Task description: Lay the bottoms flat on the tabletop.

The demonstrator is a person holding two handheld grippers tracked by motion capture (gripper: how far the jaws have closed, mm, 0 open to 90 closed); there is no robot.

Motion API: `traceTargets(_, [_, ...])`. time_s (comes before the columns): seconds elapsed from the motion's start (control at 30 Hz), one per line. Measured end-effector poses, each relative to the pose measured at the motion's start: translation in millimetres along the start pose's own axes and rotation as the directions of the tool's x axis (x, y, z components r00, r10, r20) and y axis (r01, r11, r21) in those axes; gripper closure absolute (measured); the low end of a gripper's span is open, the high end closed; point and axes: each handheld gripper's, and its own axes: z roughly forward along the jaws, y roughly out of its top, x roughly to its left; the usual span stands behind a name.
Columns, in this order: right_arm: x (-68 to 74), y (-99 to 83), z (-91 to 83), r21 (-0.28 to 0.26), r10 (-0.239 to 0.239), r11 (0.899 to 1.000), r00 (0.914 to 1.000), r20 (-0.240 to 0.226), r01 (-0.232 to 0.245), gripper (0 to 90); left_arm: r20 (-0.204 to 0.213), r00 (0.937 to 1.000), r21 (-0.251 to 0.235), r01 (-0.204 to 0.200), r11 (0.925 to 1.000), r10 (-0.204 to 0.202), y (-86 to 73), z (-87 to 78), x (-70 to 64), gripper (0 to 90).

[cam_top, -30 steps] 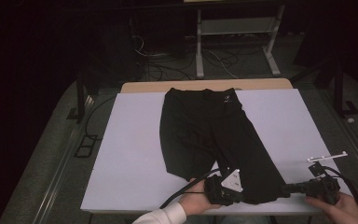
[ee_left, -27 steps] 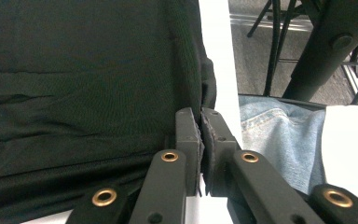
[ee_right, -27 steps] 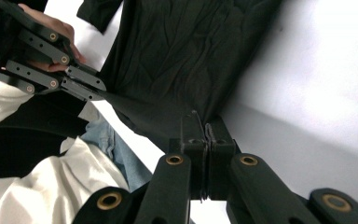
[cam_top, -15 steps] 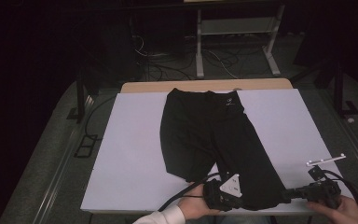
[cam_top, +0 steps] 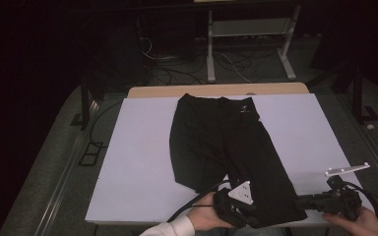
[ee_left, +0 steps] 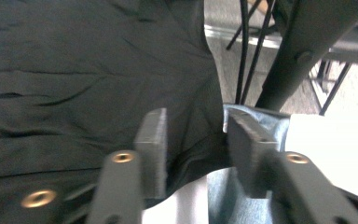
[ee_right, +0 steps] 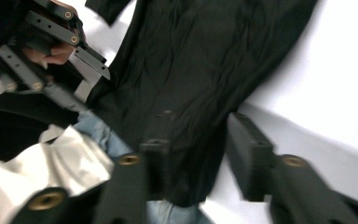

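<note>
Left gripper (cam_top: 243, 215) low at the near table edge in the high view, gripped by one hand (cam_top: 204, 217) with a white sleeve behind it, grey three-cornered plate on top, jaws aimed at the hem of the black shorts (cam_top: 221, 147). Right gripper (cam_top: 307, 202) level at the near right corner, held by the other hand (cam_top: 357, 221), pointing left at the same hem. One pair of shorts, spread flat on the white table (cam_top: 133, 162), waistband far, legs near; two grippers, two hands.

From the left gripper view: jaws parted, a fold of thin, creased, matte fabric (ee_left: 74, 84) lying between the flat grey pads, not pinched.

From the right gripper view: jaws wide apart, straddling the wrinkled hem (ee_right: 186, 154); other gripper (ee_right: 81, 58) at upper left, beside the cloth's edge.
</note>
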Motion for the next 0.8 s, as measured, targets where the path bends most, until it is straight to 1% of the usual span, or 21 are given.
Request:
traceTargets(0.03, [1.2, 2.3, -0.1, -0.006, -0.017, 1.0, 0.9998, 0.012, 0.017, 41.4, -0.005, 1.0, -0.015, 0.002, 0.9999, -0.002, 0.9, -2.9, 0.2, 44.5])
traceTargets(0.07, [2.1, 4.8, 0.1, -0.014, -0.031, 0.999, 0.9993, 0.022, 0.032, 37.4, -0.006, 1.0, -0.025, 0.004, 0.9997, -0.004, 1.7, -5.4, 0.8, 40.9])
traceTargets(0.1, [2.8, 6.8, 0.2, -0.021, -0.037, 0.999, 0.999, 0.025, 0.037, 33.2, -0.003, 0.9999, -0.039, 0.011, 0.9992, -0.011, 2.7, -8.6, 1.7, 36.5])
traceTargets(0.17, [3.9, 13.4, 0.7, -0.048, -0.053, 0.997, 0.9982, 0.03, 0.054, 20.7, -0.001, 0.9995, -0.069, 0.033, 0.9971, -0.033, 4.9, -16.2, 4.2, 29.9])
traceTargets(0.2, [4.4, 16.6, 1.0, -0.058, -0.056, 0.997, 0.9979, 0.031, 0.058, 15.8, -0.004, 0.9991, -0.078, 0.041, 0.9961, -0.041, 5.8, -19.6, 5.8, 25.4])
traceTargets(0.27, [5.4, 22.5, 1.9, -0.073, -0.064, 0.995, 0.9976, 0.028, 0.066, 9.6, -0.024, 0.9986, -0.092, 0.045, 0.9948, -0.047, 7.1, -27.0, 8.6, 17.9])
traceTargets(0.33, [7.4, 28.4, 3.0, -0.088, -0.073, 0.993, 0.9963, 0.044, 0.077, 0.0, -0.044, 0.997, -0.111, 0.058, 0.9921, -0.063, 7.6, -34.2, 11.4, 11.0])
traceTargets(0.4, [10.1, 34.4, 3.8, -0.1, -0.091, 0.99, 0.9946, 0.052, 0.095, 0.0, -0.068, 0.9947, -0.116, 0.069, 0.9908, -0.077, 8.0, -40.9, 14.5, 0.6])
traceTargets(0.47, [12.5, 41.1, 4.9, -0.109, -0.108, 0.988, 0.9927, 0.054, 0.113, 0.0, -0.089, 0.9931, -0.122, 0.066, 0.9904, -0.077, 7.5, -48.9, 17.3, 0.0])
traceTargets(0.57, [16.4, 51.9, 8.2, -0.106, -0.13, 0.985, 0.9894, 0.064, 0.136, 0.0, -0.107, 0.9903, -0.142, 0.072, 0.9873, -0.088, 6.7, -59.9, 20.7, 0.0])
traceTargets(0.67, [19.8, 61.5, 12.3, -0.103, -0.154, 0.982, 0.9863, 0.059, 0.159, 0.0, -0.125, 0.9876, -0.153, 0.075, 0.9854, -0.095, 5.9, -69.4, 22.7, 0.0])
traceTargets(0.8, [25.3, 71.9, 18.6, -0.094, -0.175, 0.979, 0.9832, 0.053, 0.179, 0.0, -0.149, 0.9839, -0.154, 0.075, 0.9851, -0.098, 4.5, -80.2, 24.6, 0.0])
